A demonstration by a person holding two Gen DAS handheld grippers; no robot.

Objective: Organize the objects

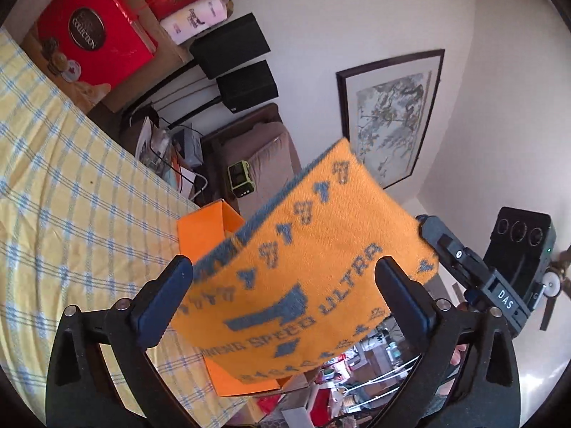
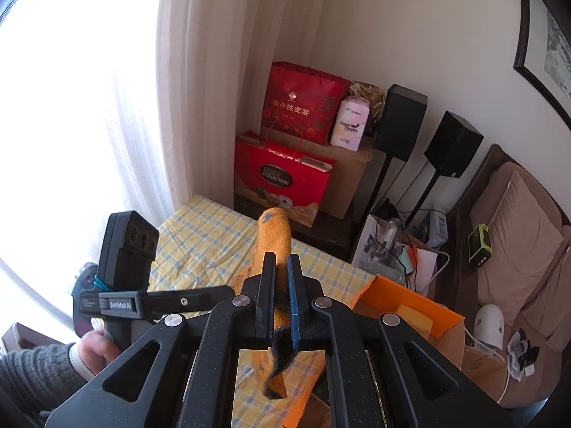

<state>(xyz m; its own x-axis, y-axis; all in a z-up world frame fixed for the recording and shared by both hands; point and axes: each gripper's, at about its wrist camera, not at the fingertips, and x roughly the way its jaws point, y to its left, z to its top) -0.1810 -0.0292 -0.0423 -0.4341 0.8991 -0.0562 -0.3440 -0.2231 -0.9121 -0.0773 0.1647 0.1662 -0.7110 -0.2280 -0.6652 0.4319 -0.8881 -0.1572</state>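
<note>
Sock (image 1: 314, 249): orange knit with blue-grey lettering and edge trim, held in the air above the bed (image 1: 64, 185). In the left wrist view it hangs flat across the middle of the frame, its printed face toward the camera; in the right wrist view (image 2: 276, 235) it is seen edge-on, running from 12 o'clock down to 6 o'clock between the fingers.

Right gripper (image 2: 281, 267): jaws together, clamped on the sock, cloth pinched between the black pad and the blue pad. In the left wrist view the same gripper (image 1: 424, 230) meets the sock's edge at 3 o'clock.

Left gripper (image 1: 282, 267): jaws apart, one blue finger (image 1: 167, 296) at 8 o'clock of the sock, the other at 4 o'clock. The sock fills the gap between them; whether either pad touches the cloth cannot be told. In the right wrist view a hand (image 2: 94, 349) in a grey sleeve holds its handle at 8 o'clock.

Box (image 2: 410, 306): orange, open, on the bed near its edge, at 4 o'clock of the right gripper; partly hidden behind the sock in the left wrist view.

Bed: yellow cover with a blue check.

Background: red gift bags (image 2: 282, 174) on a cardboard carton at 12 o'clock, two black speakers (image 2: 399, 121) on stands at 1 o'clock, sofa (image 2: 514, 242) at 3 o'clock, framed picture (image 1: 392, 114) on the wall.
</note>
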